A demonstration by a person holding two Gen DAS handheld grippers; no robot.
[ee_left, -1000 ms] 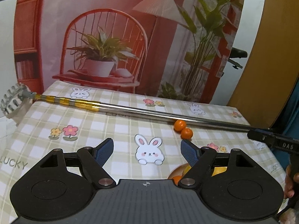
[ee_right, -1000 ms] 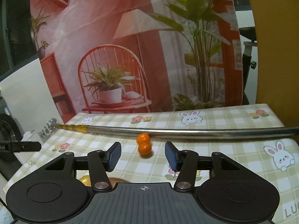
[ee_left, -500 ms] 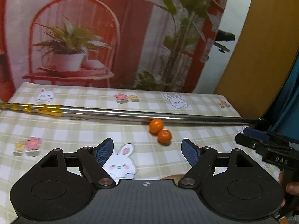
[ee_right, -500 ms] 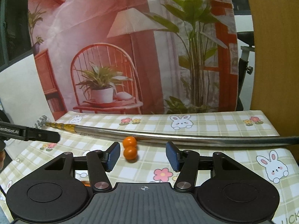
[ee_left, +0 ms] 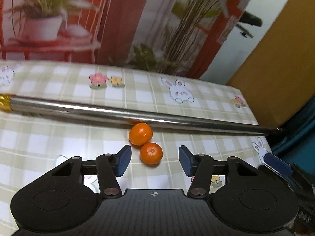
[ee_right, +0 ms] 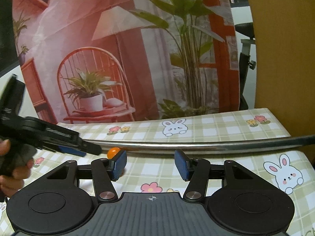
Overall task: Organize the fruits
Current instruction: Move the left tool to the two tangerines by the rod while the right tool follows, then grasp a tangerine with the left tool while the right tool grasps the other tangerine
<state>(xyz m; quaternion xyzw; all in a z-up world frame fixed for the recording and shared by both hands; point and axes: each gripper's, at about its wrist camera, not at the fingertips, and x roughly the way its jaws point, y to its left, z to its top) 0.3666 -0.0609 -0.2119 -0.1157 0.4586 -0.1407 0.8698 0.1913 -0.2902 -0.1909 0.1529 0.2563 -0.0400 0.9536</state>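
Two small oranges touch each other on the checked tablecloth. The near orange (ee_left: 151, 153) lies between the open fingers of my left gripper (ee_left: 153, 160), not gripped. The far orange (ee_left: 140, 134) rests against a long metal pole (ee_left: 137, 116). In the right wrist view only a bit of one orange (ee_right: 113, 151) shows behind the left fingertip of my right gripper (ee_right: 150, 164), which is open and empty. The left gripper (ee_right: 78, 149), held by a hand (ee_right: 11, 169), reaches in from the left there.
The metal pole (ee_right: 196, 144) crosses the whole table, with a gold band (ee_left: 5, 102) at its left end. The right gripper's blue tip (ee_left: 277, 162) shows at the right edge. A printed backdrop (ee_right: 118, 49) stands behind the table; the table edge (ee_left: 256, 118) lies at the right.
My left gripper has swung right and moved in, so the near orange now lies between its fingers. The right gripper shifted right; the oranges slid left behind its left finger.
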